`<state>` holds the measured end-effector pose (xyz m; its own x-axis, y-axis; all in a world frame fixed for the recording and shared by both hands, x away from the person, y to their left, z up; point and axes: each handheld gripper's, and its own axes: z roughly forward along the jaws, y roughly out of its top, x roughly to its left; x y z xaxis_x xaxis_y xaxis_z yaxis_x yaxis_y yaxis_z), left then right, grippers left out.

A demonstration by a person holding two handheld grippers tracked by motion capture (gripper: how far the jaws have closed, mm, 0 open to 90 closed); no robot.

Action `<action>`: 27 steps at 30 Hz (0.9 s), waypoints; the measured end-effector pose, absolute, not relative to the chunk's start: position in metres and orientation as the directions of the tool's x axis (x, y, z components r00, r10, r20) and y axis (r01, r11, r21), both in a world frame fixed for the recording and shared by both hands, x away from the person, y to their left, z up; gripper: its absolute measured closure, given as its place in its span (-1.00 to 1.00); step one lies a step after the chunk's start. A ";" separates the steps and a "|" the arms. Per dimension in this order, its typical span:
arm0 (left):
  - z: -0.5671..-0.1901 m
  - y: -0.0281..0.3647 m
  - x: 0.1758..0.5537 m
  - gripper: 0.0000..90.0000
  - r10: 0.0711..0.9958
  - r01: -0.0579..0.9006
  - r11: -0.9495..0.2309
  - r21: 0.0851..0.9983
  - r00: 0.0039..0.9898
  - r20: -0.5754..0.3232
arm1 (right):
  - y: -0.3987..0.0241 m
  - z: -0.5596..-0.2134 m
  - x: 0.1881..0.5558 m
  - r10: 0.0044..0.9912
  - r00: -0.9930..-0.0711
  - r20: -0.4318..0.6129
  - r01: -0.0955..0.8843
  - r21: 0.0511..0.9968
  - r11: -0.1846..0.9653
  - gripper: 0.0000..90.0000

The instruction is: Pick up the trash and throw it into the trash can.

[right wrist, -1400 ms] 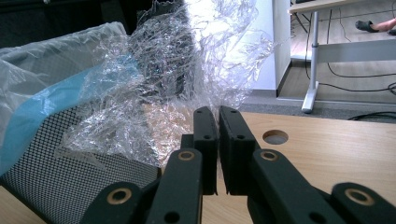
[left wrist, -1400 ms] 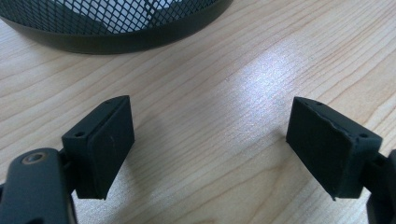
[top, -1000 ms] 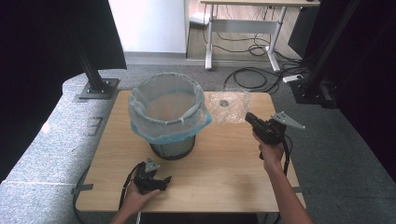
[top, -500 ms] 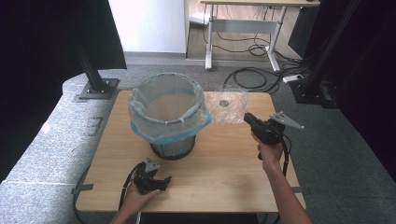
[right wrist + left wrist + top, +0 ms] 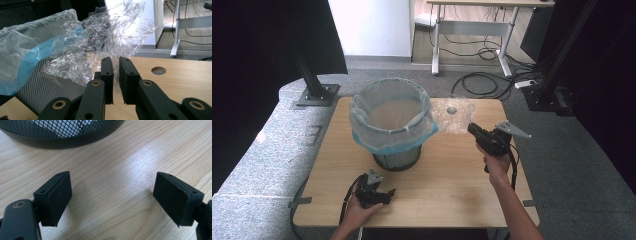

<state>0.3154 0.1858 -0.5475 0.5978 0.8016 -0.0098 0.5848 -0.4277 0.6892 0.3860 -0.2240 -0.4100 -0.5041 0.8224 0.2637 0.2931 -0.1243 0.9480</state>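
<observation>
Pinching a crinkled clear plastic sheet (image 5: 100, 42) just beside the bin (image 5: 398, 159), the right gripper (image 5: 115, 65) has bare table (image 5: 452, 180) beneath; the left gripper (image 5: 112, 197) rests near the front edge, jaws spread.

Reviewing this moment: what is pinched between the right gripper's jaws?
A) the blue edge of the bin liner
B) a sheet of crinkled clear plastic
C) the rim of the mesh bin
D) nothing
B: in the right gripper view the right gripper has its jaws nearly together on the crinkled clear plastic sheet, which rises from between them beside the mesh bin.
</observation>
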 end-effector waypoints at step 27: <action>-0.547 0.186 0.315 -0.66 0.802 0.586 -0.428 0.688 0.597 -0.010 | -0.200 -0.361 0.373 0.755 -0.618 0.220 0.161 0.975 -0.153 0.94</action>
<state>0.3152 0.1858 -0.5473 0.5970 0.8021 -0.0100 0.5859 -0.4275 0.6884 0.3726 -0.1999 -0.3612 -0.6177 0.7550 0.2201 0.1610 -0.1525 0.9751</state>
